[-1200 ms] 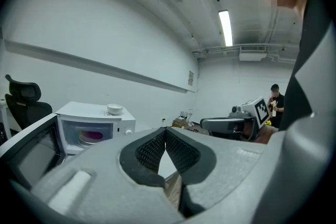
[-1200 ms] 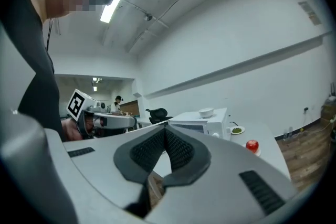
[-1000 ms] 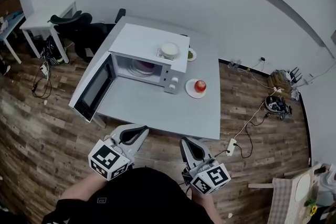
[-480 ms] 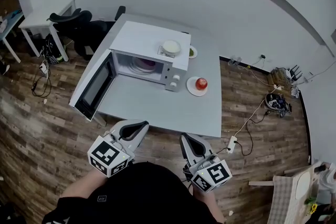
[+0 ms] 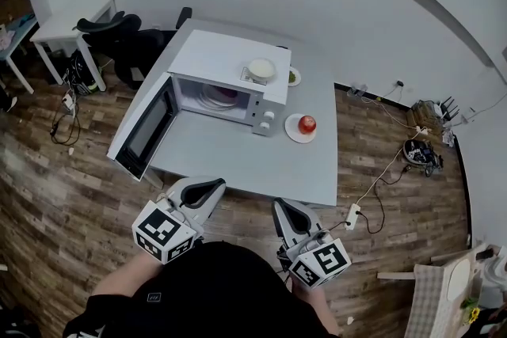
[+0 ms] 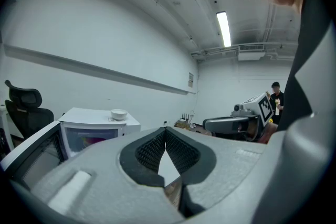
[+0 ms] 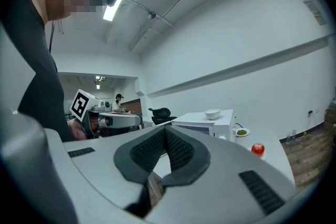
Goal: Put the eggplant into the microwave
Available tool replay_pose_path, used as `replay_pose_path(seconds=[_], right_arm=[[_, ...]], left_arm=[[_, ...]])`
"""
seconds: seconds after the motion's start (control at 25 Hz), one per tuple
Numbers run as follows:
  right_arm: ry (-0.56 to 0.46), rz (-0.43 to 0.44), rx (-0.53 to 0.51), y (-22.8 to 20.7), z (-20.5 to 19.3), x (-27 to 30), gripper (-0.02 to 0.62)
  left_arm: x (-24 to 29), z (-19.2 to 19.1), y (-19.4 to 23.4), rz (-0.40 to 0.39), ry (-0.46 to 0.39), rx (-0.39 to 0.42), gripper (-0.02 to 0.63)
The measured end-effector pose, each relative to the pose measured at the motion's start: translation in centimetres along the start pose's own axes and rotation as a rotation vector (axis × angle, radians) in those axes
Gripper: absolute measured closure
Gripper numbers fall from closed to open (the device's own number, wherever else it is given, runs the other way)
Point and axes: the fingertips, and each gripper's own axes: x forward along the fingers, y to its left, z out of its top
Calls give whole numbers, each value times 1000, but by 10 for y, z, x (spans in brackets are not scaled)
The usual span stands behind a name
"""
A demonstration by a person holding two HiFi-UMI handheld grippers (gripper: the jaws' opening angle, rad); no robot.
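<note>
We record the head view looking steeply down from beyond the near edge of the table [image 5: 238, 162], well back. Both gripper views sit low, facing roughly level across it. All three share the microwave [image 5: 226, 63].

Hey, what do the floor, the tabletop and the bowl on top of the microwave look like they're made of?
Floor: wood or wood-look laminate, matte; brown plank seams and grain show.
Tabletop: smooth plain grey, probably laminate or painted board; no grain.
Bowl: white, smooth, likely ceramic, possibly plastic; too small to tell.
</note>
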Motion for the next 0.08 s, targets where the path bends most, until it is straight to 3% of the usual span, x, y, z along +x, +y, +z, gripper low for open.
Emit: replay_pose_path(seconds=[0.08], right_arm=[[-1,2,1,0,0,2,581]], left_arm=[[0,0,1,0,-1,1,597]])
